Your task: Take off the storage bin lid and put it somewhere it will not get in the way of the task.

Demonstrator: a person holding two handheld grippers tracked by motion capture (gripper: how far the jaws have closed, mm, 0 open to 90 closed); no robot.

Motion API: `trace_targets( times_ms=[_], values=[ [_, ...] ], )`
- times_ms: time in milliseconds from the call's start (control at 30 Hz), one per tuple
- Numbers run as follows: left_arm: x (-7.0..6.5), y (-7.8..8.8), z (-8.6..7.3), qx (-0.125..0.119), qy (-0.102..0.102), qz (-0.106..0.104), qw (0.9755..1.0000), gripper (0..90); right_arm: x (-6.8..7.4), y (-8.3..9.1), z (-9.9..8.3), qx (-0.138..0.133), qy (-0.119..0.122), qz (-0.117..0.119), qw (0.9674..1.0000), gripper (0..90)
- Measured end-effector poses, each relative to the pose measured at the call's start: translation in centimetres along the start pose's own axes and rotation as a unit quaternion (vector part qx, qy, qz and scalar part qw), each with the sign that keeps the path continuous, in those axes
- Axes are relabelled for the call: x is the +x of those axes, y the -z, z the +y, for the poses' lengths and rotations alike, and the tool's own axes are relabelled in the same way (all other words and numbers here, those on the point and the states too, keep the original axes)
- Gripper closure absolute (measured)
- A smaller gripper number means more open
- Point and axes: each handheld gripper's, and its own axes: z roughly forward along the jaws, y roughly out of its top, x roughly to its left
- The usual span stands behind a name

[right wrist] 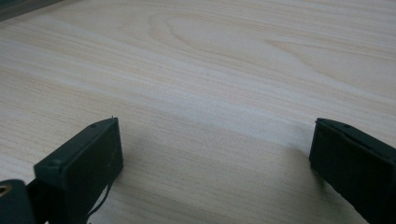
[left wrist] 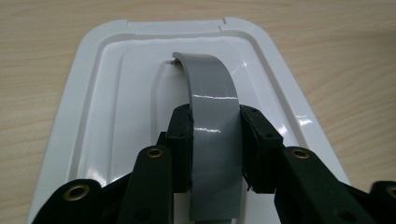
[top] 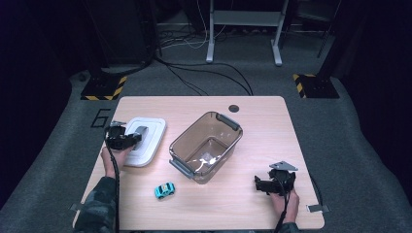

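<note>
At nine o'clock on the counter (top: 252, 121), your left tongs (left wrist: 215, 140) are clamped on the lid's grey handle (left wrist: 212, 107); the lid (left wrist: 116, 93) lies flat, its long axis running toward one o'clock. The bin (top: 206, 145) sits at three o'clock from it, nearer your left hand. Your right tongs (right wrist: 215, 158) stand wide open, empty, at five o'clock. One lid, one bin, one toy car (top: 164, 190).

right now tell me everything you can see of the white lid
The white lid is a glossy, plastic-looking rounded rectangle with a raised rim and a stepped centre panel. It lies flat on the wooden table, left of the clear bin and apart from it. A grey arched handle rises from its middle; the left gripper has its jaws shut on that handle.
</note>
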Motion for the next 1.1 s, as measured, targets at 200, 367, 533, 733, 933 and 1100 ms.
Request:
trace_targets(
  times_ms=[200,367,533,733,933,1100],
  values=[
    [-0.1,-0.8,-0.4,0.012,-0.014,0.008,0.9998,67.1,0.0,0.0,0.0,0.000,0.000,0.000,1.0000,1.8],
    [0.0,-1.2,-1.2,0.003,-0.016,0.006,0.9999,67.0,0.0,0.0,0.0,0.000,0.000,0.000,1.0000,1.9],
    [0.3,-1.5,-1.6,0.012,-0.004,-0.001,0.9999,45.6,0.0,0.0,0.0,0.000,0.000,0.000,1.0000,1.9],
    [0.4,-0.7,-2.1,0.005,0.007,-0.023,0.9997,15.9,0.0,0.0,0.0,0.000,0.000,0.000,1.0000,1.9],
    [0.0,1.2,-1.9,0.006,-0.019,-0.025,0.9995,0.3,0.0,0.0,0.0,0.000,0.000,0.000,1.0000,1.9],
    [-1.1,3.0,-1.8,-0.005,-0.054,-0.027,0.9982,0.0,0.0,0.0,0.0,0.000,0.001,0.000,1.0000,2.0]
  ],
)
